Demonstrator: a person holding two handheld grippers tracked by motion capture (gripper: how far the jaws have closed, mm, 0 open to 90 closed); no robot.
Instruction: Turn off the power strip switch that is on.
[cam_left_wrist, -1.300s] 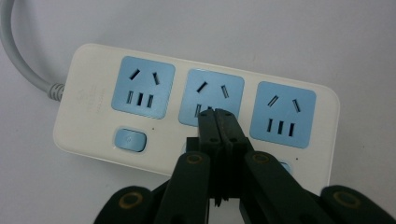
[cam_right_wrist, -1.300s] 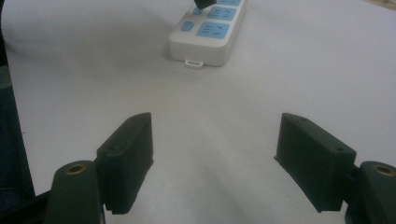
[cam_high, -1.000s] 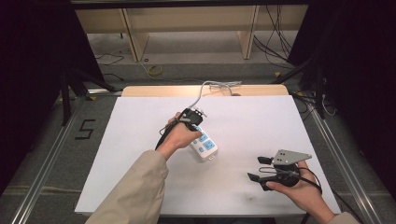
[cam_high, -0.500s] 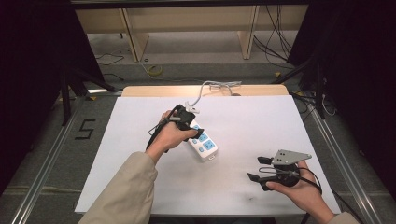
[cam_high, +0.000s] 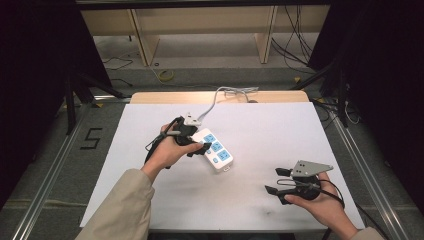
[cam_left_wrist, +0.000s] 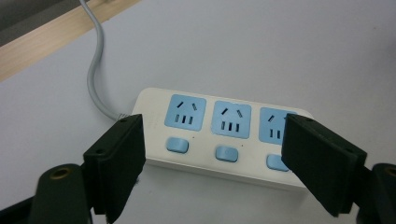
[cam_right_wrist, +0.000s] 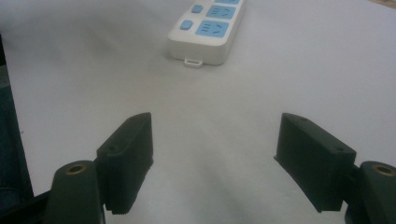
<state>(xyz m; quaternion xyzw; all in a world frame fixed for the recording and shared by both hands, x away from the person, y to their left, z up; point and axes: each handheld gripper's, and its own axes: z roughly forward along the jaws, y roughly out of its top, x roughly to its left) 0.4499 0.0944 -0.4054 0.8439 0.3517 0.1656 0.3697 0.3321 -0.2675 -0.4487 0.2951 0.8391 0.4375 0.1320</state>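
Lying near the middle of the white bench top (cam_high: 260, 130), a little toward the far edge: one white power strip (cam_high: 216, 150) with three blue sockets and a blue switch beneath each, set at a slant, its long sides running from far-left to near-right.

Grey cable (cam_high: 215, 99): leaves the strip's far-left end and runs over the far edge of the bench, across a bare wooden band.

Left gripper (cam_high: 192, 142): held in the left hand (cam_high: 167, 150), at the strip's far-left end, just beside or touching it in the high view. In the left gripper view its two black jaws stand wide apart, one before each end of the strip (cam_left_wrist: 219, 135), the middle socket and switch showing in the gap. Nothing is clamped; whether the jaws touch the casing cannot be told.

Right gripper (cam_high: 275, 181): held in the right hand (cam_high: 320, 200) near the near-right corner of the bench, well apart from the strip, grey three-cornered plate on top. In the right gripper view its jaws are spread wide over bare white surface, holding nothing; the strip's near-right end (cam_right_wrist: 205, 32), with a small hanging tab, lies farther off.
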